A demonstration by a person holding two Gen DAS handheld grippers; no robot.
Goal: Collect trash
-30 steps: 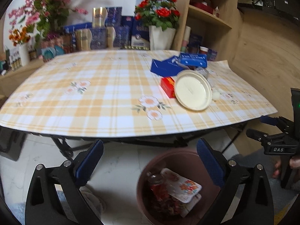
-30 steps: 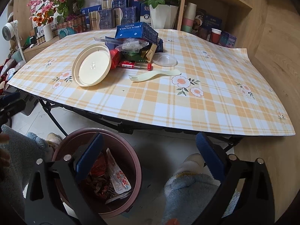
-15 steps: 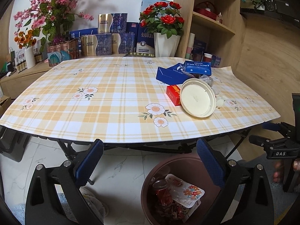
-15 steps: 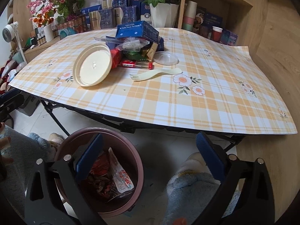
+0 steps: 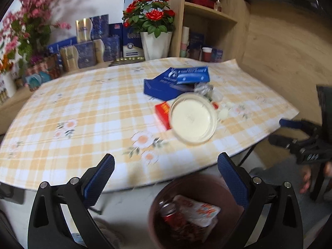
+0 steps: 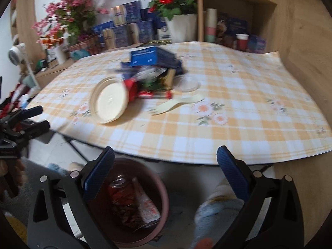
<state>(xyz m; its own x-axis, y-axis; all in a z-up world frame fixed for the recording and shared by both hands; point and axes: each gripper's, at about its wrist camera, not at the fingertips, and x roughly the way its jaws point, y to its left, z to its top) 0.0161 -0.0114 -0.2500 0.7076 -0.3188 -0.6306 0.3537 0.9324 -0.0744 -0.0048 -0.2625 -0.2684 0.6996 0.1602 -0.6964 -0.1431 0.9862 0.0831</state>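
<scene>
A pile of trash lies on the checked table (image 5: pixel 83 112): a cream round lid (image 5: pixel 193 120) (image 6: pixel 112 101), a red box (image 5: pixel 164 112), a blue carton (image 5: pixel 178 81) (image 6: pixel 151 58), wrappers, a clear lid (image 6: pixel 187 83) and a cream spork (image 6: pixel 178 103). A brown bin (image 5: pixel 197 188) (image 6: pixel 161 184) on the floor below the table edge holds a can and wrappers. My left gripper (image 5: pixel 166 178) is open and empty above the bin. My right gripper (image 6: pixel 166 172) is open and empty above the bin and the table edge.
Flower pots (image 5: pixel 155 41), blue boxes and a wooden shelf (image 5: pixel 211 16) stand behind the table. A wooden wall (image 5: pixel 286 51) is on the right. Each gripper shows at the edge of the other's view (image 5: pixel 300 141) (image 6: pixel 18 122). Slippered feet (image 6: pixel 220 205) are by the bin.
Both grippers have risen and moved forward toward the table; the trash pile is nearer in both views. Both stay open and empty.
</scene>
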